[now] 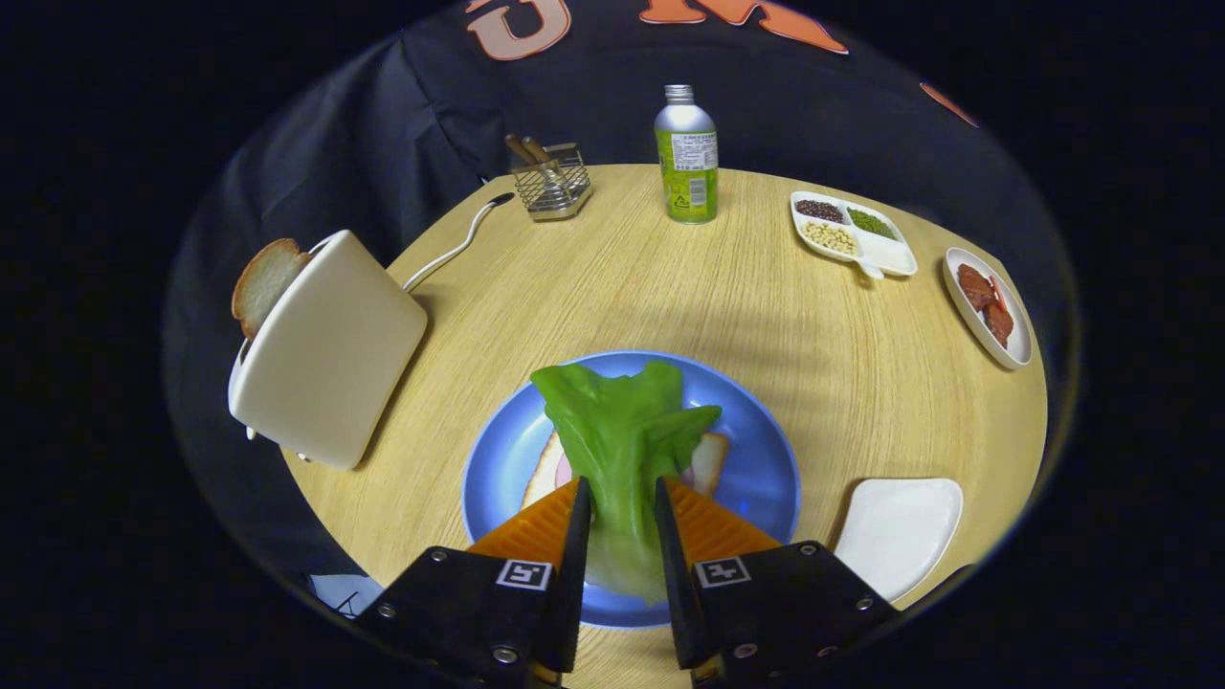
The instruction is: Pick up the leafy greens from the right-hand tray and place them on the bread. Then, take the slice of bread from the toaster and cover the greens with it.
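My gripper (622, 502) is shut on the pale stem of the leafy greens (622, 421). The green leaf hangs over the blue plate (756, 469), just above the slice of bread (710, 459) with a pink filling that lies on it. Only the bread's edges show either side of the leaf. To the left of the plate stands the cream toaster (330, 349), tilted in this view, with a slice of bread (260, 282) sticking out of its slot.
An empty white tray (900, 531) lies right of the plate. Farther off are a dish of red slices (991, 306), a divided dish of beans (852, 230), a metal bottle (686, 158), a wire basket (552, 182) and the toaster's white cord (455, 244).
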Tool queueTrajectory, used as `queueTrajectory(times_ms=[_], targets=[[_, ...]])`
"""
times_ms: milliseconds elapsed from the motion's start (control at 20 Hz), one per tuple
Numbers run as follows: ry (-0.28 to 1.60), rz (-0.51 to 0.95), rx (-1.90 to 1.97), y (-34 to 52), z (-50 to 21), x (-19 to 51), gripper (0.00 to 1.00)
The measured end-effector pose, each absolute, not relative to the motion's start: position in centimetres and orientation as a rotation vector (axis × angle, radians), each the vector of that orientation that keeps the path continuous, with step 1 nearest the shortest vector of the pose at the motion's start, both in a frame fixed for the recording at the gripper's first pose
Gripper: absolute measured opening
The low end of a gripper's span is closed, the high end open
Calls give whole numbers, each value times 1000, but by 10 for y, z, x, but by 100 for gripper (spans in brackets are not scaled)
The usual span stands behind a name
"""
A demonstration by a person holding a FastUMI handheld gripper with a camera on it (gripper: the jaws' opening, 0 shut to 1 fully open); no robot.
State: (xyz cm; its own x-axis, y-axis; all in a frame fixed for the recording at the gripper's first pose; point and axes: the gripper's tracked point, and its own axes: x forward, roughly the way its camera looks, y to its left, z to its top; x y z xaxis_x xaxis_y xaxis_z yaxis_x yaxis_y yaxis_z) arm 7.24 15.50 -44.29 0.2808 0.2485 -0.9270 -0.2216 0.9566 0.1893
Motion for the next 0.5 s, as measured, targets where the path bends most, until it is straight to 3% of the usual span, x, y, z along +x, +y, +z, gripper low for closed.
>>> queueTrajectory(times_ms=[350, 500], targets=[[1221, 316, -57, 158, -441, 69, 61], [1185, 299, -84, 154, -433, 76, 76]])
